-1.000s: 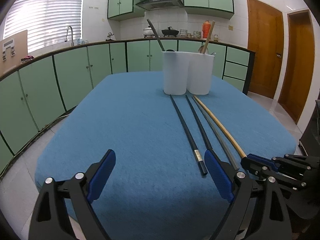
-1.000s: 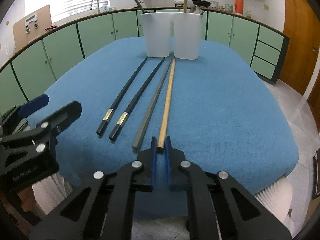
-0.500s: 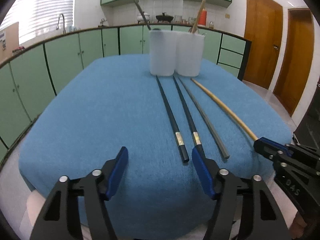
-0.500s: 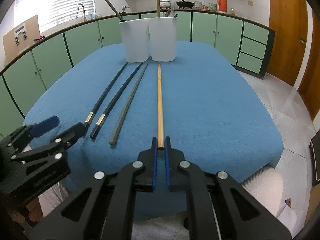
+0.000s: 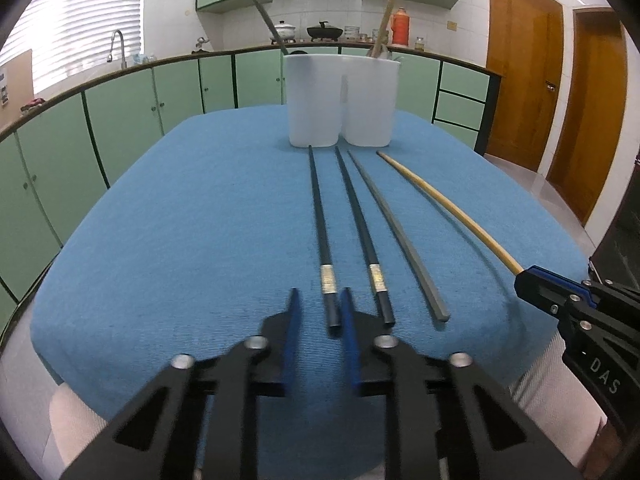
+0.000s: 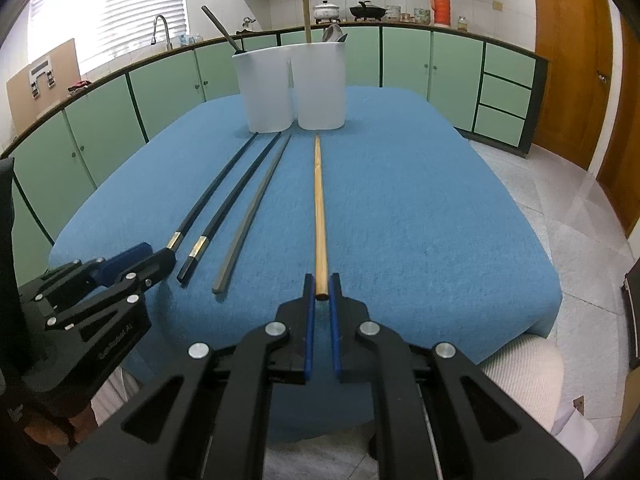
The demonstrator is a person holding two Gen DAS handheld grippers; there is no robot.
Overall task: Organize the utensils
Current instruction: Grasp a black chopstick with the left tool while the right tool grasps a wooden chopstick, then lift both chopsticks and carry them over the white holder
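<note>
Blue pads of my left gripper (image 5: 318, 312) are closing around the butt of the leftmost black chopstick (image 5: 320, 224); motion blur hides whether they press it yet. My right gripper (image 6: 321, 294) is clamped on the butt of the wooden chopstick (image 6: 319, 208), whose tip points at the holder (image 6: 290, 88). Between those two lie a second black chopstick (image 5: 360, 224) and a grey one (image 5: 394, 228), all four flat on the blue cloth (image 5: 180, 220), tips towards the white two-cup holder, which stands at the far end with utensils upright inside.
</note>
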